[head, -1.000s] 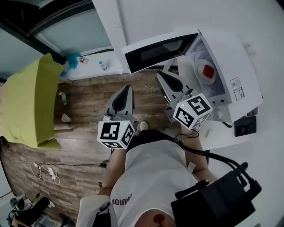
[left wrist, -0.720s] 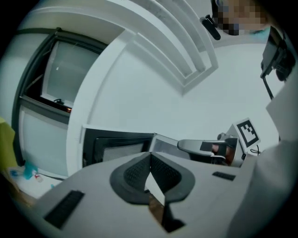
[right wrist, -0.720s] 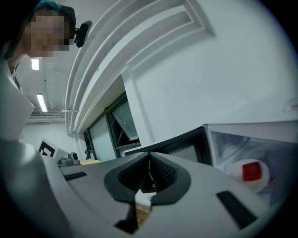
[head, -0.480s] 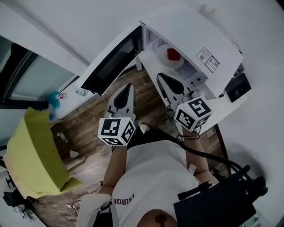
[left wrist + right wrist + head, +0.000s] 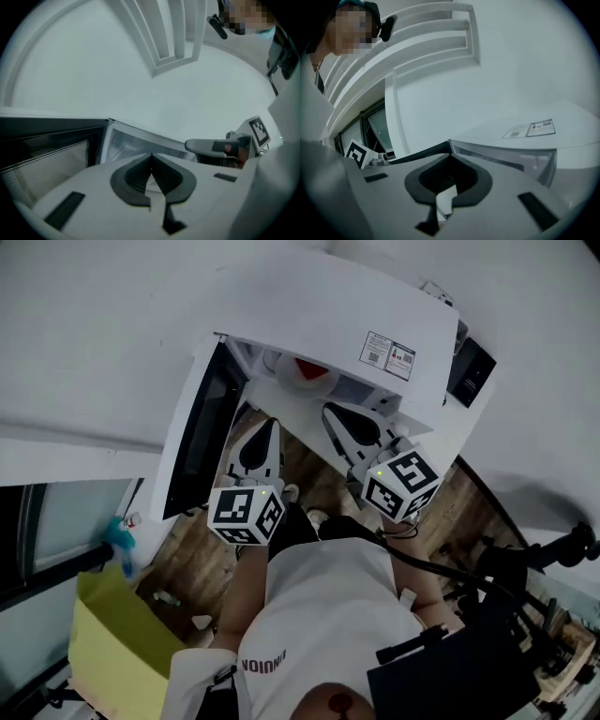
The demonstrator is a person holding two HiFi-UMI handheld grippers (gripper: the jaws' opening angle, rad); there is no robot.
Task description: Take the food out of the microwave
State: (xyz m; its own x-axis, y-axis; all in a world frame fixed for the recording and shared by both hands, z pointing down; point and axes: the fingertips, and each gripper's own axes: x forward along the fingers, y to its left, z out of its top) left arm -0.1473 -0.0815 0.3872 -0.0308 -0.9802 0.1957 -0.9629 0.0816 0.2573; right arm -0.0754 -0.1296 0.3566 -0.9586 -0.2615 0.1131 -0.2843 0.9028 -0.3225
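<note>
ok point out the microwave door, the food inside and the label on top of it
microwave door (image 5: 194, 437), head view, on its dark window
food (image 5: 309, 367), head view, on its red top
label (image 5: 390, 351), head view, on the middle of the sticker

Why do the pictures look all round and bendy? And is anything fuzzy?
Left gripper view: round fisheye picture with black corners; the microwave door looks bent and the close left gripper is soft. Right gripper view: same round shape, dim and grey; the wall mouldings curve. Head view: the microwave has bowed edges, yet the red food inside looks fairly sharp.
</note>
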